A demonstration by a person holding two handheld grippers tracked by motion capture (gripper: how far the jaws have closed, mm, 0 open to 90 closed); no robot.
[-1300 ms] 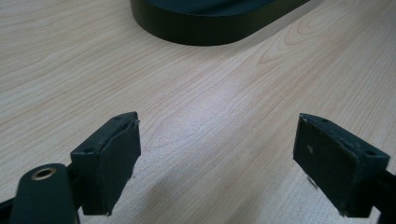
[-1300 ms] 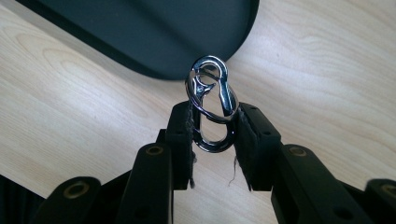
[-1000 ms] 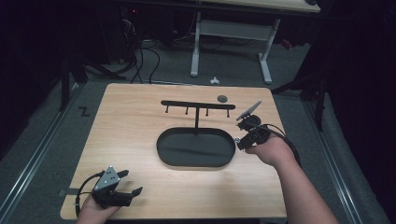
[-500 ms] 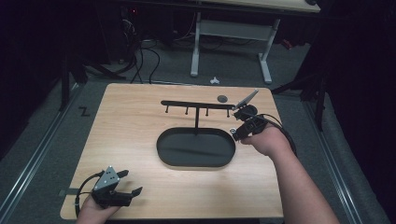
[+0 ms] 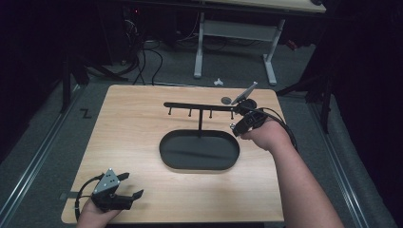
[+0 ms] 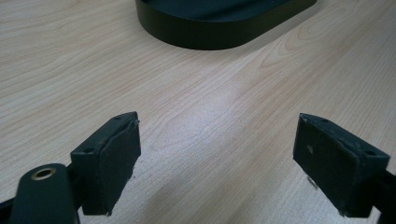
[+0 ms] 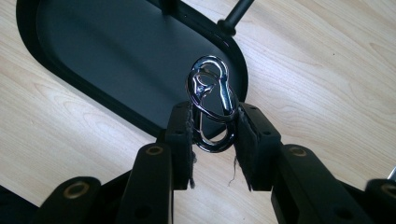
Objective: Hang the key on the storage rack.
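2 pads of your right gripper pinch a silver carabiner clip above the black tray; your left gripper gapes wide, empty.

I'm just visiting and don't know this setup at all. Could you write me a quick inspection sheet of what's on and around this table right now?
Surface: light wooden table, bare apart from the items below.
Job's things: black hook rack on an oval base; silver carabiner clip.
Clutter: small dark round object behind the rack, too small to identify.
Grippers: right gripper shut on the carabiner clip, near the rack's right end; left gripper open, holding nothing, at the table's near left corner.
Cables: one trails from each gripper; more lie on the floor beyond the table.
Surroundings: dark room, grey floor, white desk frame behind.
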